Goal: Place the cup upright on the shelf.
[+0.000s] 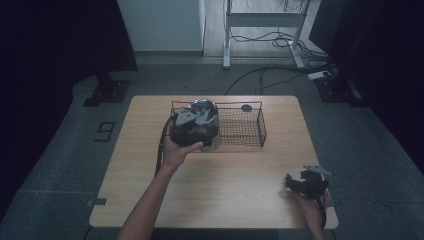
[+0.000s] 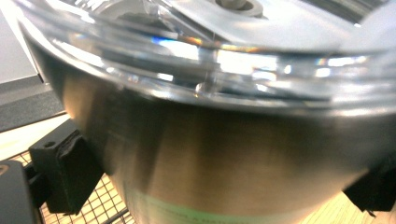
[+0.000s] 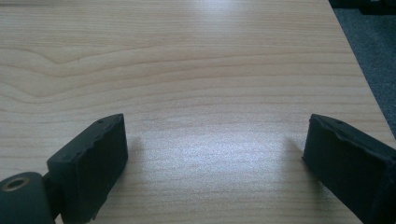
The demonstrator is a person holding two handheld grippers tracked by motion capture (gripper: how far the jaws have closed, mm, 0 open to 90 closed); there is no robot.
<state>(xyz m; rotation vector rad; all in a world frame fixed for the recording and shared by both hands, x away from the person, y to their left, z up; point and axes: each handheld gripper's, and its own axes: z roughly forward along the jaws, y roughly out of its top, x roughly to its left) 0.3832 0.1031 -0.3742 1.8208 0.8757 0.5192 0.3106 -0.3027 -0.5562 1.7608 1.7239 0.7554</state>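
My left tool (image 1: 194,131) clamps a lidded steel pot (image 2: 224,154) by its smooth, slippery wall; it seems heavy. My right tool (image 3: 215,154) gapes empty.

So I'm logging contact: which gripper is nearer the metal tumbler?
Left. The left gripper clamps the metal tumbler at the wire basket; the right gripper rests at the table's near-right corner.
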